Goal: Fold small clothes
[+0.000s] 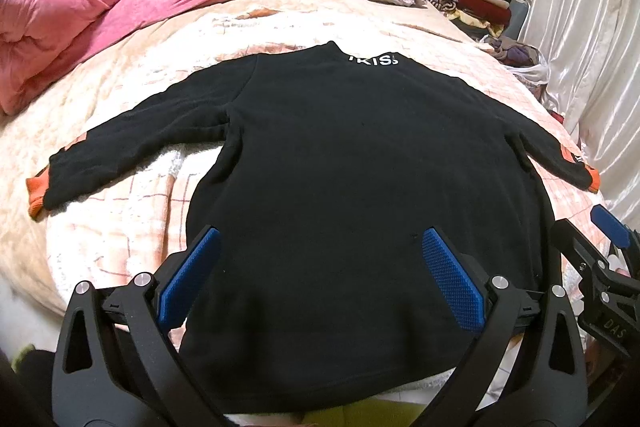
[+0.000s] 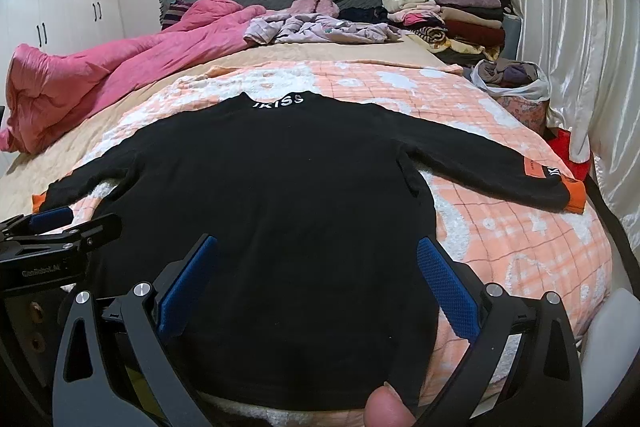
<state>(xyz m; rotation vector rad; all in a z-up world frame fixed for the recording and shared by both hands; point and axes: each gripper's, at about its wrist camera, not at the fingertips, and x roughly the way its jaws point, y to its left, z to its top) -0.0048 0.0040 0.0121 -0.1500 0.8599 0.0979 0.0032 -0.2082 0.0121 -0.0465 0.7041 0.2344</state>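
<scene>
a black sweatshirt [image 1: 352, 163] lies flat on the bed's peach checked blanket [image 2: 520, 235], sleeves spread, orange cuffs at both ends. the left tool [image 1: 320, 267] and the right tool [image 2: 316, 267] both hover over its hem, fingers wide apart, gripping nothing; whether they touch the fabric is unclear.

Black long-sleeved sweater [image 1: 360, 167]: hem cut off by bottom edge in left wrist view. White collar lettering [image 1: 374, 60] partly unreadable. Right gripper [image 1: 600, 267] cut by frame edge, jaws' state unclear there.
</scene>
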